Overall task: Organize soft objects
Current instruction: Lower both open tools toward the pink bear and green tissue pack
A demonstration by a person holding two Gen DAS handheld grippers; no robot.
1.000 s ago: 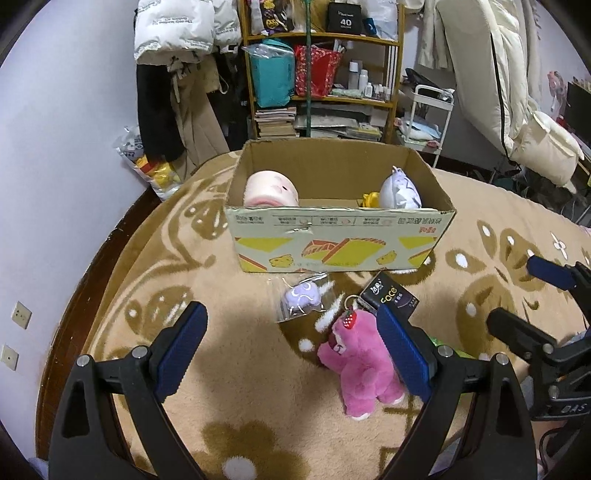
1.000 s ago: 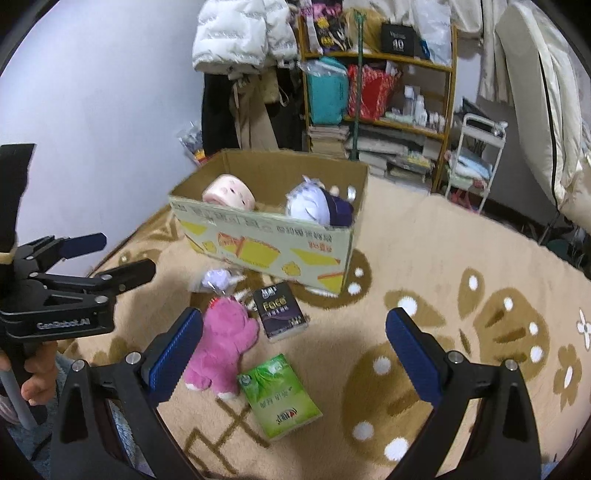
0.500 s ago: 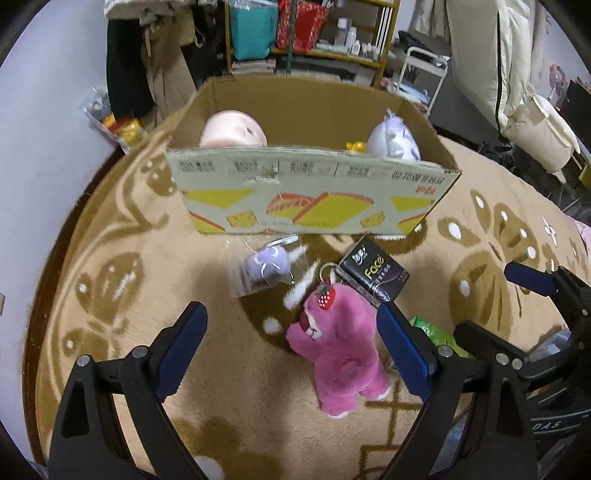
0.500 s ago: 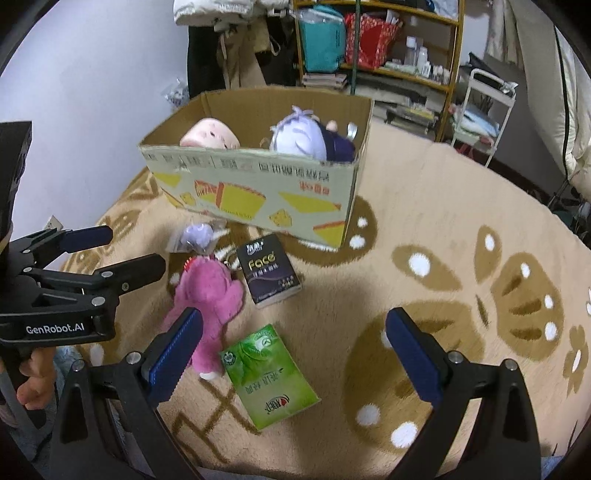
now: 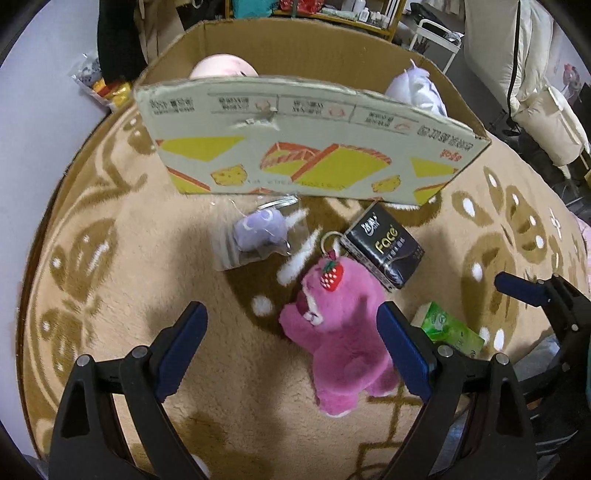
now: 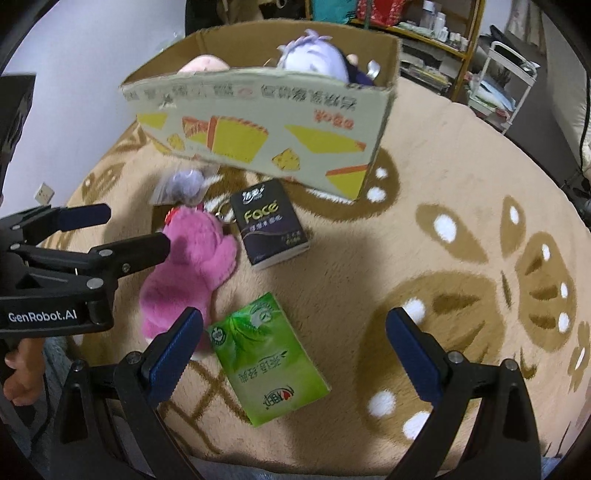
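Observation:
A pink plush bear [image 5: 340, 332] lies on the carpet, also in the right wrist view [image 6: 192, 266]. My left gripper [image 5: 291, 350] is open, its right finger beside the bear. A small purple plush in a clear bag [image 5: 258, 236] lies before the cardboard box [image 5: 314, 147]. The box holds a pink plush [image 5: 221, 68] and a white-purple plush [image 5: 417, 90]. A black tissue pack [image 5: 384, 251] and a green tissue pack [image 6: 269, 358] lie near. My right gripper [image 6: 295, 350] is open above the green pack.
The patterned beige carpet [image 6: 443, 258] spreads to the right. Shelves [image 6: 424, 22] and a white cart [image 6: 509, 74] stand behind the box. Hanging coats and bags fill the back. A white wall is at the left.
Both grippers have moved down and forward toward the objects on the carpet. The bear and tissue packs now look larger and closer. Both grippers stay open.

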